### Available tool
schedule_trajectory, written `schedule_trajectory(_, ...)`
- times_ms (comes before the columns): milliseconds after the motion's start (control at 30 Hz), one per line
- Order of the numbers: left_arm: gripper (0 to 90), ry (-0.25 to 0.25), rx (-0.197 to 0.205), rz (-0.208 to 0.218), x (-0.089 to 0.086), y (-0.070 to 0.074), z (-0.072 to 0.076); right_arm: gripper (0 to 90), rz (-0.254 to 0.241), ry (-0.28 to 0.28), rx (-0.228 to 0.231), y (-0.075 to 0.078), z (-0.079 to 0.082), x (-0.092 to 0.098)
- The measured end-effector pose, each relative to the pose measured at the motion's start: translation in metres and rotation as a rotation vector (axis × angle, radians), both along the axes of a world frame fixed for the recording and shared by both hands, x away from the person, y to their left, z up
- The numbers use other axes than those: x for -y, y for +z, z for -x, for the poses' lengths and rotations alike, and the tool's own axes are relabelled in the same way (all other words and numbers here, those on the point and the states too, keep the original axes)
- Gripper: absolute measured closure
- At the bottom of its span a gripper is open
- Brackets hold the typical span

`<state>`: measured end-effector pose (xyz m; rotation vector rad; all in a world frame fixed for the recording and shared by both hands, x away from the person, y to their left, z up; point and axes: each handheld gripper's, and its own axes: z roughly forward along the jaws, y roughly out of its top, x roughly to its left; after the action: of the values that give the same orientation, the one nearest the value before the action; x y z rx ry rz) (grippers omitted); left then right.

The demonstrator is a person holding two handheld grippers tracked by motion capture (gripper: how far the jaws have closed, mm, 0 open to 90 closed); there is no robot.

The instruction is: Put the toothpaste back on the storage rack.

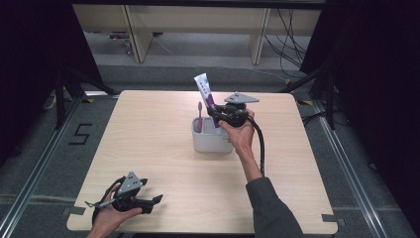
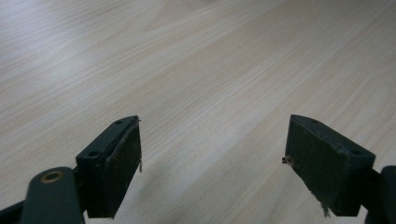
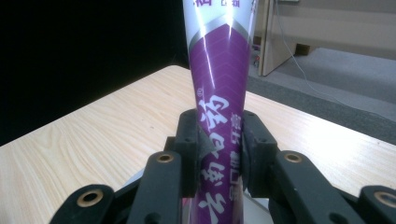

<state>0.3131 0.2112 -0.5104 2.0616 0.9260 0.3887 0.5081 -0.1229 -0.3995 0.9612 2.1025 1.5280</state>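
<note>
A purple and white toothpaste tube (image 1: 206,96) stands upright over the white holder cup (image 1: 210,142) near the table's middle. My right gripper (image 1: 219,117) is shut on the tube's lower part. In the right gripper view both pads press the purple tube (image 3: 219,93) from either side. A pink toothbrush (image 1: 199,117) stands in the cup's left side. My left gripper (image 1: 154,202) rests near the table's front left corner, held in a hand. Its jaws stand wide apart in the left gripper view, with bare wood between the fingertips (image 2: 116,158).
The light wooden table (image 1: 148,148) has open room left and in front of the cup. Dark curtains flank the table. Cables and wooden furniture legs (image 1: 257,44) lie on the floor beyond the far edge.
</note>
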Motion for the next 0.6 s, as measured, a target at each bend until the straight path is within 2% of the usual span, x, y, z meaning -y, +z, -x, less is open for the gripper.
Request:
schedule_trajectory(33, 18.2, 0.013, 0.006, 0.023, 0.002, -0.001, 0.000, 72.4, -0.004, -0.006, -0.006, 0.000, 0.001, 0.000)
schedule_trajectory(100, 18.2, -0.008, -0.004, -0.005, 0.000, 0.000, 0.000, 72.4, 0.017, -0.014, 0.010, -0.002, 0.001, 0.002)
schedule_trajectory(133, 18.2, -0.008, -0.004, -0.005, 0.000, 0.000, 0.000, 72.4, 0.017, -0.014, 0.010, -0.002, 0.001, 0.002)
schedule_trajectory(167, 18.2, -0.007, -0.004, -0.002, 0.000, 0.000, 0.000, 72.3, 0.007, -0.022, -0.014, -0.002, 0.002, 0.001)
schedule_trajectory(367, 18.3, -0.004, 0.002, 0.002, 0.000, 0.000, 0.000, 72.3, 0.012, -0.012, -0.016, -0.008, 0.000, 0.004)
schedule_trajectory(400, 18.3, 0.012, -0.002, 0.016, 0.002, -0.001, 0.000, 72.3, 0.002, -0.021, -0.025, -0.008, 0.001, 0.004)
schedule_trajectory(433, 18.3, -0.002, -0.003, -0.003, 0.000, 0.000, -0.001, 72.3, 0.002, -0.021, -0.025, -0.008, 0.001, 0.004)
schedule_trajectory(500, 18.3, -0.006, -0.005, -0.007, 0.000, 0.000, 0.000, 72.3, 0.015, -0.022, -0.022, -0.009, 0.001, 0.005)
schedule_trajectory(533, 18.3, -0.007, -0.002, -0.002, 0.000, 0.000, 0.000, 72.3, 0.027, -0.023, -0.002, -0.010, 0.001, 0.006)
schedule_trajectory(567, 18.3, -0.006, 0.002, 0.000, 0.001, 0.000, -0.001, 72.3, 0.009, -0.027, -0.032, -0.010, 0.002, 0.005)
schedule_trajectory(600, 18.3, -0.006, -0.003, -0.003, 0.001, 0.000, 0.000, 72.3, 0.004, -0.024, -0.016, -0.012, 0.002, 0.005)
